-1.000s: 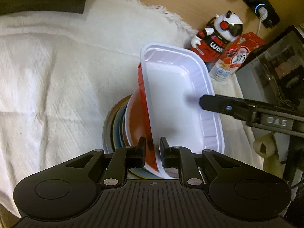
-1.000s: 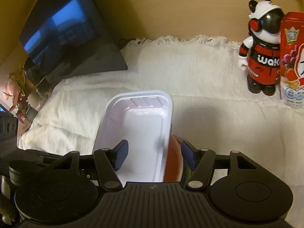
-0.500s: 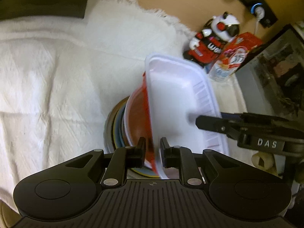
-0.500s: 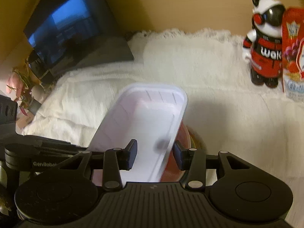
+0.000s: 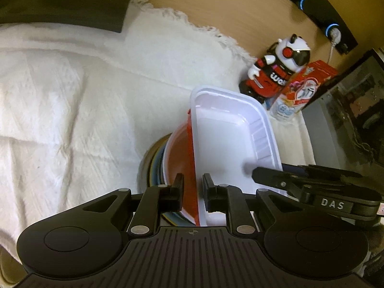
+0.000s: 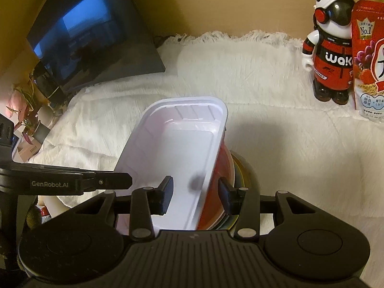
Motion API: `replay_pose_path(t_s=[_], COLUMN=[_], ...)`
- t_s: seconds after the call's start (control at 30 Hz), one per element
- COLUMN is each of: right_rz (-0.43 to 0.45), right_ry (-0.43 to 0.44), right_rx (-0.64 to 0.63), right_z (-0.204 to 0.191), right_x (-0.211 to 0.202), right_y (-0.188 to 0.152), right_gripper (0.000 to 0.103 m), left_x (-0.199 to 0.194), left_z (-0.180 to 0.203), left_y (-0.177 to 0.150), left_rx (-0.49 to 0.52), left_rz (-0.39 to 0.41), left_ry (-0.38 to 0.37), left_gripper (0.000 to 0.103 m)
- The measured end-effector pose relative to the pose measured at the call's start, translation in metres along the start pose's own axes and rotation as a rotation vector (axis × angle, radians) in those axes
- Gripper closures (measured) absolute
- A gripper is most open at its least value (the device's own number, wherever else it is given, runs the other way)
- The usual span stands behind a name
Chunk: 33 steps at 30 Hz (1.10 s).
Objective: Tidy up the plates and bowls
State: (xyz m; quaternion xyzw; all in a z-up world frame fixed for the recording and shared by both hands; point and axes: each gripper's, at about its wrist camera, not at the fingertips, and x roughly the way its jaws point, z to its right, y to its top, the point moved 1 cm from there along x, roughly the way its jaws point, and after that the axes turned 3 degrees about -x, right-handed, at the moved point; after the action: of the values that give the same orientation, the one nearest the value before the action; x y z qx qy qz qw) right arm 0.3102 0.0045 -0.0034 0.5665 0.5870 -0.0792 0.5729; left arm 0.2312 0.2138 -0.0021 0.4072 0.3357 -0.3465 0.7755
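A white rectangular plastic tray (image 5: 223,148) (image 6: 177,148) leans tilted against a red bowl (image 5: 178,153) (image 6: 211,206). The bowl sits on a stack of plates (image 5: 153,165) (image 6: 240,170) on the white cloth. My left gripper (image 5: 194,187) is shut on the tray's near edge together with the bowl's rim. My right gripper (image 6: 195,192) is shut across the tray's right wall and the red bowl, one finger inside the tray and one outside the bowl. Its inner finger (image 5: 268,176) shows in the left wrist view. The left gripper's finger (image 6: 108,181) reaches the tray's left side.
A fringed white cloth (image 5: 72,96) covers the table. A panda figure (image 6: 333,48) and a red snack packet (image 6: 369,60) stand at the back right. A dark monitor (image 6: 91,36) leans at the back left, with a potted plant (image 6: 26,115) beside it.
The right gripper's jaws have closed in from wide apart onto the tray wall and bowl. The tray has tipped further over. The left grip is unchanged.
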Motion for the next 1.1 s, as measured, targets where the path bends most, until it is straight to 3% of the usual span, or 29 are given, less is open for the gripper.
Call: replay_pose_path(t_s=[0.53,0.73,0.83,1.0,1.1], right_rz=[0.049,0.099,0.138,0.212,0.294], right_ry=[-0.013,0.008,-0.033,-0.081,-0.145], right_rx=[-0.041,-0.052,-0.06,-0.039,-0.022], right_z=[-0.001,-0.002,-0.005,-0.015,-0.024], right_x=[-0.011,-0.021,-0.027,-0.056,-0.079], right_y=[-0.011,-0.016,-0.027,-0.052,-0.071], right_gripper=[0.061,0.059,0.059,0.059,0.049], left_x=[-0.016,-0.044,-0.057,-0.072,-0.084], left_z=[0.014,0.011,0.007,0.004,0.005], left_y=[-0.022,-0.037,-0.058,-0.089,-0.11], left_rx=[0.031,-0.047,-0.073,-0.022,0.041], left_rz=[0.071,0.205,0.277,0.368,0.436], left_ry=[0.087,0.117,0.098,0.113,0.112], left_gripper=[0.085,0.085,0.086,0.086,0.087])
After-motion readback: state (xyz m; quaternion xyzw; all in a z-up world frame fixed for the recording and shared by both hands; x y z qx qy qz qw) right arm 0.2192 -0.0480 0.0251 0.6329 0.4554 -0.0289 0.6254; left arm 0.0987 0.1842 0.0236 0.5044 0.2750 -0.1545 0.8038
